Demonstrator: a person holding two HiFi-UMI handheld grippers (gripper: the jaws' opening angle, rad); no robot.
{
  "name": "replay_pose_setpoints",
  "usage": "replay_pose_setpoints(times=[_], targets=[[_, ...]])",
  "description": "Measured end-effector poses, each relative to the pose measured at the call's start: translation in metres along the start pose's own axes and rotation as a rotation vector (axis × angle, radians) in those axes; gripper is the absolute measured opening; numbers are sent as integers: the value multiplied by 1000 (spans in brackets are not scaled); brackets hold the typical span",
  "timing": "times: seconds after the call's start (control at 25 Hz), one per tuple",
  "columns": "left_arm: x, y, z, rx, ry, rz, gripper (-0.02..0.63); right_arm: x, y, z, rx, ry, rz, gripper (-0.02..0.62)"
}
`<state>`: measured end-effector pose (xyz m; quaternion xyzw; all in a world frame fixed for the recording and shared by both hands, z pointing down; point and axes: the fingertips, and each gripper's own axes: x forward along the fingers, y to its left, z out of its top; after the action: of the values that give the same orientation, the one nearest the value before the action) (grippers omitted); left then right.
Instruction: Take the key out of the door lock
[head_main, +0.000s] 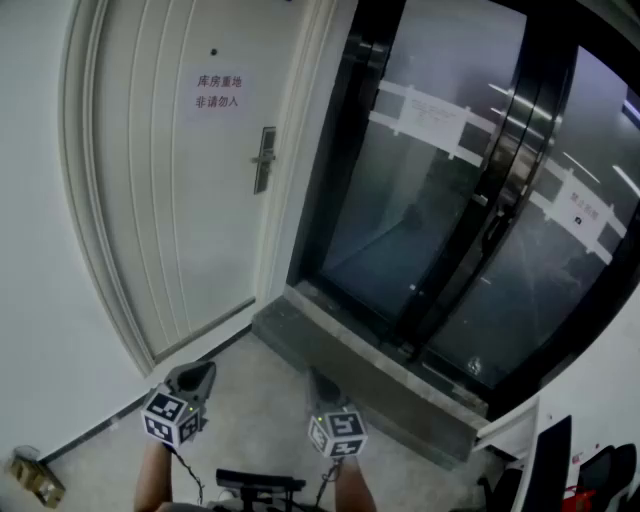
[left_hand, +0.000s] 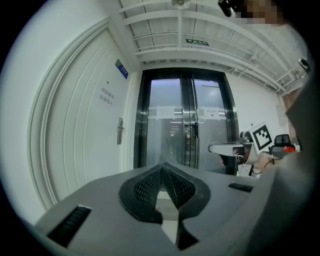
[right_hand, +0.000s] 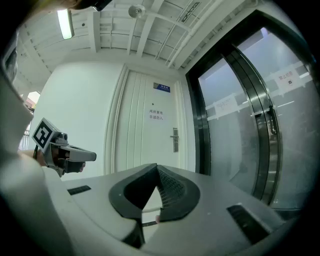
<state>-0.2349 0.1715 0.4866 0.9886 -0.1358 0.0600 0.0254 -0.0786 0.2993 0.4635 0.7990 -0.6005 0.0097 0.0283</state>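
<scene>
The white door (head_main: 190, 200) stands ahead at the left, with a metal lock plate and handle (head_main: 263, 158) on its right edge. The same lock plate (left_hand: 120, 131) shows small in the left gripper view, and the lock plate (right_hand: 175, 139) shows again in the right gripper view. No key can be made out at this distance. My left gripper (head_main: 195, 378) is low and far from the door, its jaws shut with nothing in them (left_hand: 162, 166). My right gripper (head_main: 322, 385) is beside it, also shut and empty (right_hand: 156, 166).
A paper sign (head_main: 218, 90) hangs on the door. Dark glass sliding doors (head_main: 450, 200) fill the right, behind a raised stone threshold (head_main: 370, 375). A small brass-coloured object (head_main: 35, 478) lies on the floor at the bottom left. A black chair (head_main: 550, 470) stands at the bottom right.
</scene>
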Motion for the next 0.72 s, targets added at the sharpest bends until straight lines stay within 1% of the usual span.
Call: replay_pose_setpoints(times=[0.28,0.4,0.72], targets=[[4,-5,0,-12,0,-1,5,-6,-6,-3,31,-10,0,12],[8,-9,-2,-14,4,3,5,-8,-14,-6,28,-3,-12,12],[21,-27,1,0,-2,14,5,-16,-37,-7,33,-16,-12,12]])
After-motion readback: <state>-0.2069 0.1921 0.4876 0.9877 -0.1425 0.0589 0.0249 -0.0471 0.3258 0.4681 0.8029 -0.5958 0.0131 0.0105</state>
